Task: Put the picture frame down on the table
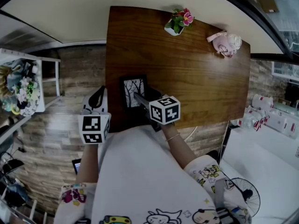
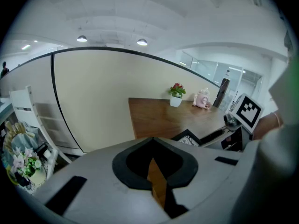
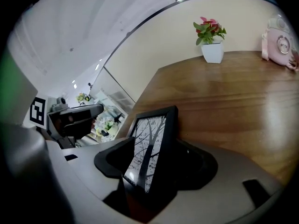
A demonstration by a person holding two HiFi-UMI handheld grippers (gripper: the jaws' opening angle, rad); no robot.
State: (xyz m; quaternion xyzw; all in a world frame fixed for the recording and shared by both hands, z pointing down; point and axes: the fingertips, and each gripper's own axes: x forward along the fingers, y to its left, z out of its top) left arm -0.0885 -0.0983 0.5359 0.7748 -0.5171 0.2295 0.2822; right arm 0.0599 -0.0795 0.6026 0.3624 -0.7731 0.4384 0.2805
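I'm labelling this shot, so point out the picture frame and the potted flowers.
picture frame (image 3: 148, 148), right gripper view, on its tree print.
potted flowers (image 1: 178, 21), head view, on the leaves.

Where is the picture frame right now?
In the head view the picture frame is at the wooden table's near left corner, held in the right claw.

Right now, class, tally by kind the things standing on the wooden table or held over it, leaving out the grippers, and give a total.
picture frame: 1
potted plant: 1
pink ornament: 1
Total: 3
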